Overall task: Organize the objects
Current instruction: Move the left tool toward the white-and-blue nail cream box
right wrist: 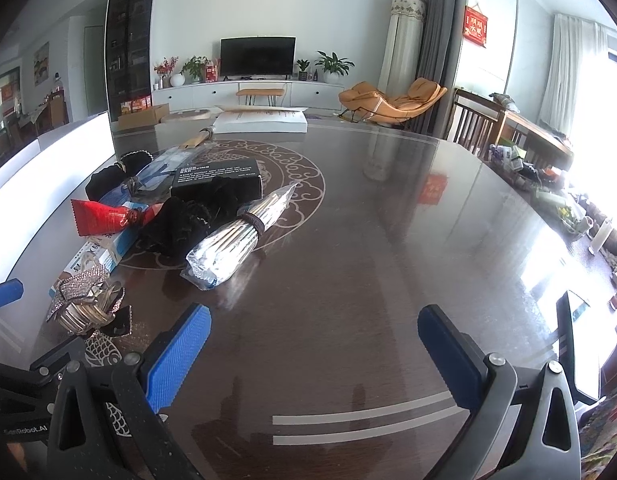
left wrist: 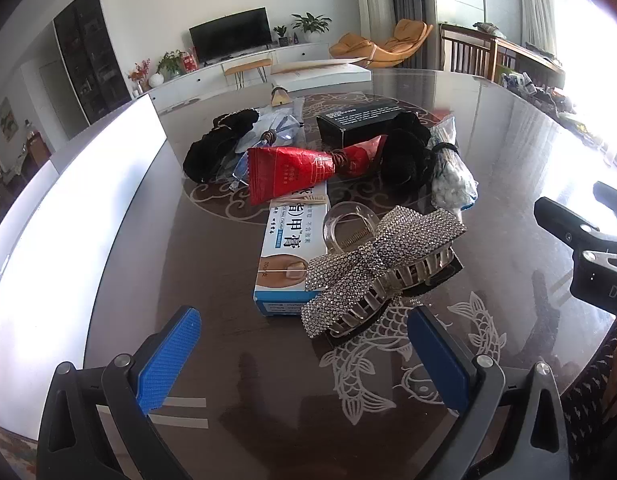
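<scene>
Here, left gripper (left wrist: 304, 354) and right gripper (right wrist: 314, 350) hang wide apart, empty, near a rhinestone hair claw (left wrist: 382, 270) on the table (right wrist: 388, 240).

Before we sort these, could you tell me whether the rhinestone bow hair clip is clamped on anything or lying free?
Lying free: the rhinestone bow hair clip rests on the table, teeth closed on nothing, partly over the white-and-blue box.

Nail cream box (left wrist: 286, 256) partly hidden under red pouch (left wrist: 290, 172) and rhinestone hair claw (left wrist: 382, 268), black box (left wrist: 358, 120) print unreadable
</scene>
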Available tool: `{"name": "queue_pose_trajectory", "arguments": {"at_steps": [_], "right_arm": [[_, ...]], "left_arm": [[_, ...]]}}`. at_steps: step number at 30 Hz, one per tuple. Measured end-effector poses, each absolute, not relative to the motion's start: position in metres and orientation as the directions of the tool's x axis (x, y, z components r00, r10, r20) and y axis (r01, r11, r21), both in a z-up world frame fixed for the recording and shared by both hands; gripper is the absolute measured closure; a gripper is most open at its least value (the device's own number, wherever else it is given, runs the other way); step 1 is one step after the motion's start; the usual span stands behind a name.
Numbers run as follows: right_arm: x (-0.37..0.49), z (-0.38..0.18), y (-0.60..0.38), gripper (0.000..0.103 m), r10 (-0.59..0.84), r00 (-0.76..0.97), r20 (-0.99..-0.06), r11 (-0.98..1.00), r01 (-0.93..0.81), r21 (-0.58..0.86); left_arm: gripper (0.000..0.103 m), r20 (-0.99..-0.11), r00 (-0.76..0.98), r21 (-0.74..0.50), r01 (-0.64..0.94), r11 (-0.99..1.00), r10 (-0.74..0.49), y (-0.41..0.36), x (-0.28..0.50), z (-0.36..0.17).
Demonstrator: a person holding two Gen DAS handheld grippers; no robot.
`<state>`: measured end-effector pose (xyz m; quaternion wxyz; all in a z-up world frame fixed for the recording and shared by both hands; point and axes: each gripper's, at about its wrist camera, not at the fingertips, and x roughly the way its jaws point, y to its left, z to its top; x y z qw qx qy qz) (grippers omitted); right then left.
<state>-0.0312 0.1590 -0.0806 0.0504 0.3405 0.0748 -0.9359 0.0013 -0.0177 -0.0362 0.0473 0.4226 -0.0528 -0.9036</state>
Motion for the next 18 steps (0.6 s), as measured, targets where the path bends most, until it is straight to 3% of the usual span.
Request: {"name": "queue_pose_trajectory", "arguments": {"at_steps": [18], "right_arm": [[-0.0321,-0.0822,0.1573,0.000,-0.046,-0.756,-0.653,-0.983,0.151,-0.104]], "left_arm": [[0.000,-0.775,-0.618,0.135,0.044,-0.990,-0.133,-0.0201,-0.0054,-0.0415]]}}
